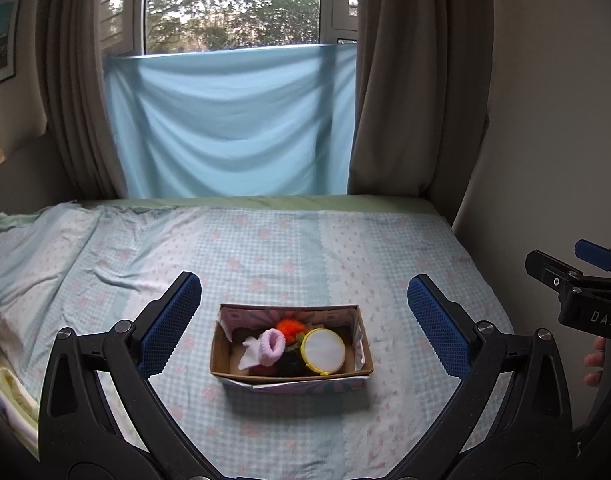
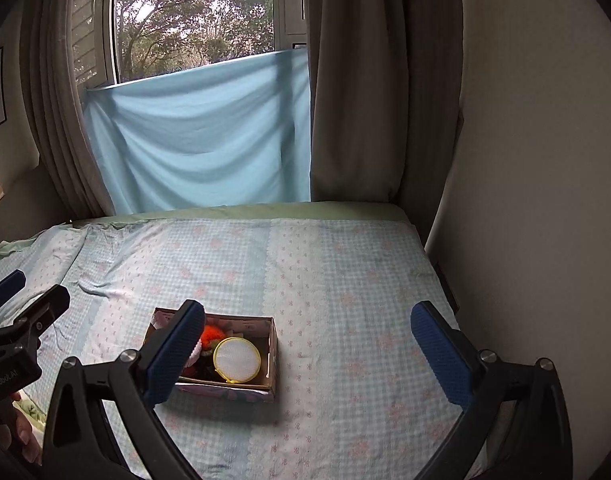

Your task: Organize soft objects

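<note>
- The box [image 1: 291, 374] sits on the bed [image 1: 345, 248].
- In it, the rolled sock [image 1: 272, 342] lies left of the round pouch [image 1: 323, 350].
- The pompom [image 1: 290, 326] lies behind both.
- The window [image 1: 233, 4] stands beyond the bed.

Pale blue checked bedsheet with pink flowers [image 1: 289, 248]; brown cardboard box [image 1: 291, 376] holding an orange pom-pom [image 1: 290, 326], a lilac sock [image 1: 272, 342] and a yellow-rimmed white mesh pouch [image 1: 323, 350].

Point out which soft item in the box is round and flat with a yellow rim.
The white mesh disc at the right end of the cardboard box; the pink cuff and orange pompom beside it are fluffy and rimless.
</note>
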Available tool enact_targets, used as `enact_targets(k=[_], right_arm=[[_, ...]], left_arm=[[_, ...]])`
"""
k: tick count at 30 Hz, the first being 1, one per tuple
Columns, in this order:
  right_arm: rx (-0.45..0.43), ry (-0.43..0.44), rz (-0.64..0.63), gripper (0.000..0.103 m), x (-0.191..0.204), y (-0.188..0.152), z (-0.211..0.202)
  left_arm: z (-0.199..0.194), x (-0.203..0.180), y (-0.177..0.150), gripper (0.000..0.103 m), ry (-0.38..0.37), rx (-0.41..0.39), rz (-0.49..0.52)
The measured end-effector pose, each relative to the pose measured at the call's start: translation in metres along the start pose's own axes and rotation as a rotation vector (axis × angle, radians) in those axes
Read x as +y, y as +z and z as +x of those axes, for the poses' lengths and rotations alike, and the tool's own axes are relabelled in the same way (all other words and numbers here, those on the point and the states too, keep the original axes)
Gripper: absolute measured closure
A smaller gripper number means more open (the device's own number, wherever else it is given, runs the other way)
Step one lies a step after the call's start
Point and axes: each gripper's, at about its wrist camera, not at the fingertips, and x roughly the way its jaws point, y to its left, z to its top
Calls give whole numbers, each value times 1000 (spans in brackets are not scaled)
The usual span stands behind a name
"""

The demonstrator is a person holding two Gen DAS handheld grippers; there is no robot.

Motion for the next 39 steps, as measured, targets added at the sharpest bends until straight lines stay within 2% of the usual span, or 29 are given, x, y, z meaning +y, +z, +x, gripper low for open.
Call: enact_targets(k=[39], right_arm=[[-23,-13,4,0,3,10,4]], left_arm=[[9,7,3,0,-12,-3,6]])
